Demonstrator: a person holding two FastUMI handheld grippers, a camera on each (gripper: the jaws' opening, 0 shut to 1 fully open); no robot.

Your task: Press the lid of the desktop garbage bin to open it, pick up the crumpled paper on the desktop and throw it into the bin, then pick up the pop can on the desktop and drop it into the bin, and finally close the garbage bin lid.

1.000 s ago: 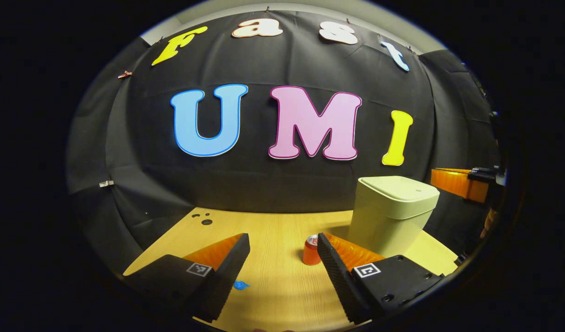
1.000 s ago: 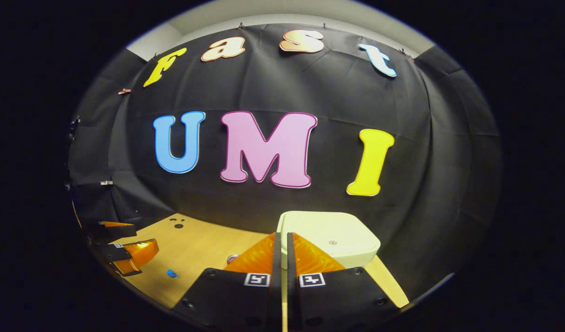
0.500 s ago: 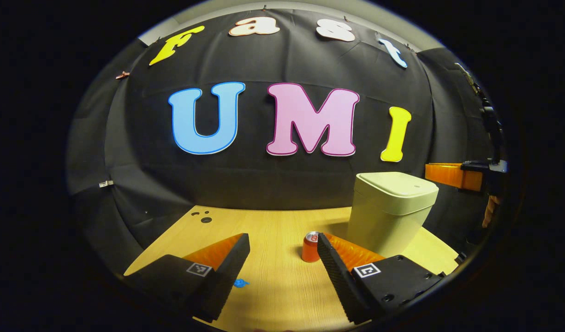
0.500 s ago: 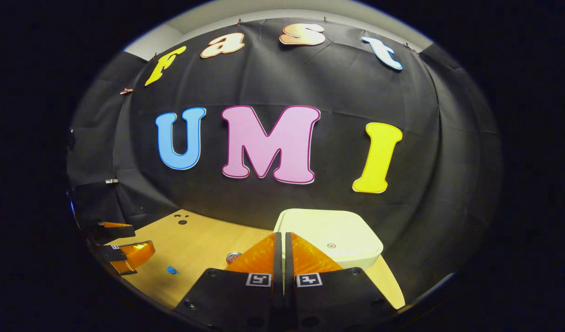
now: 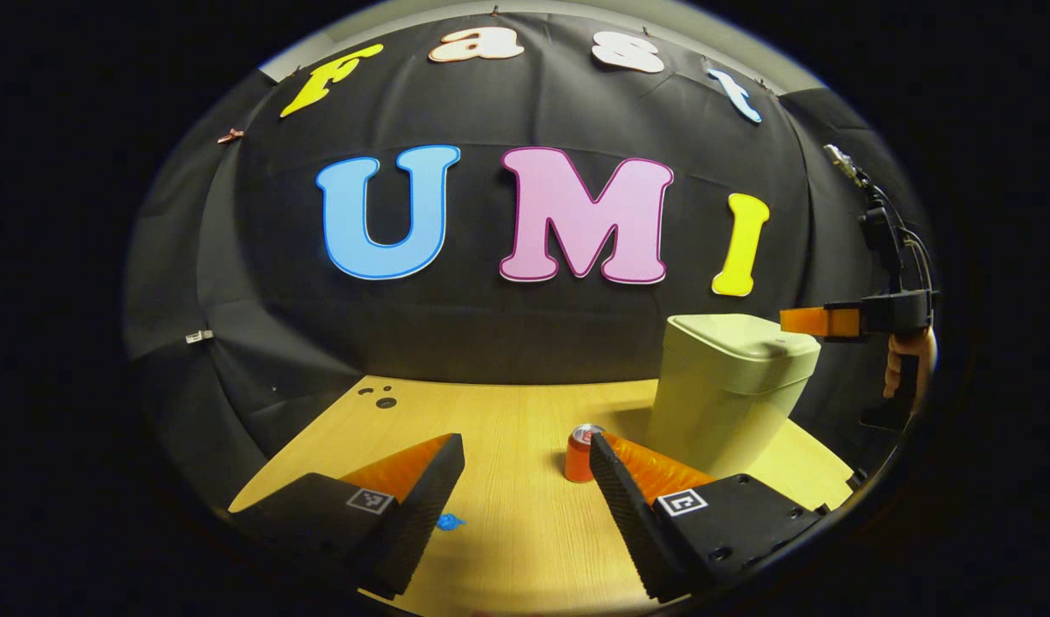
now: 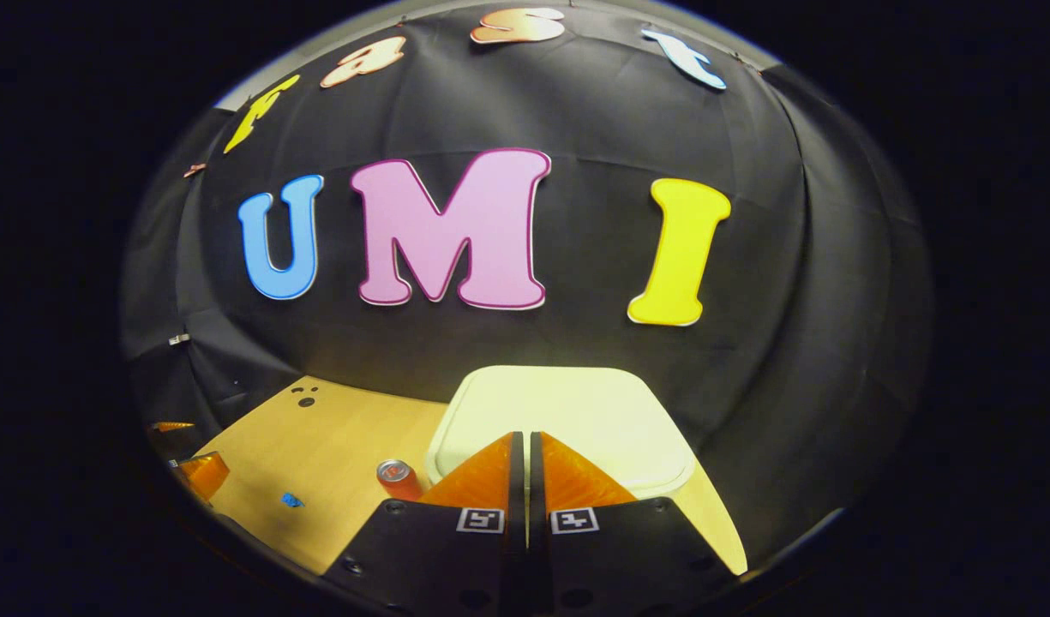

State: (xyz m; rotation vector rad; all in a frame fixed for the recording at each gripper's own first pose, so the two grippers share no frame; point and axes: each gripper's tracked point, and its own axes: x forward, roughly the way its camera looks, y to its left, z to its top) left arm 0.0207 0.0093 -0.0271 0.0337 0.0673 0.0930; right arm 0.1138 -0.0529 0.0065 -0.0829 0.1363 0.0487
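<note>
Booth wall (image 5: 507,343): black cloth, creased, pinned along its top edge. Counter (image 5: 507,548): pale wood grain, with small dark holes (image 5: 379,398) near its far left corner. Pale ceiling strip (image 6: 422,8) above the cloth.

The left gripper view looked low across the table (image 5: 507,411) toward the booth wall, the bin (image 5: 730,390) at right. The right gripper view sat close above the bin (image 6: 567,411), facing that wall. Both shared the can (image 5: 581,454).

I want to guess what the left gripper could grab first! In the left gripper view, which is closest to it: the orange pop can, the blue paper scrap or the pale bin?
1. Blue crumpled paper scrap, by its left finger.
2. Orange pop can, beyond its right fingertip.
3. Pale plastic garbage bin, farther back, right.
</note>
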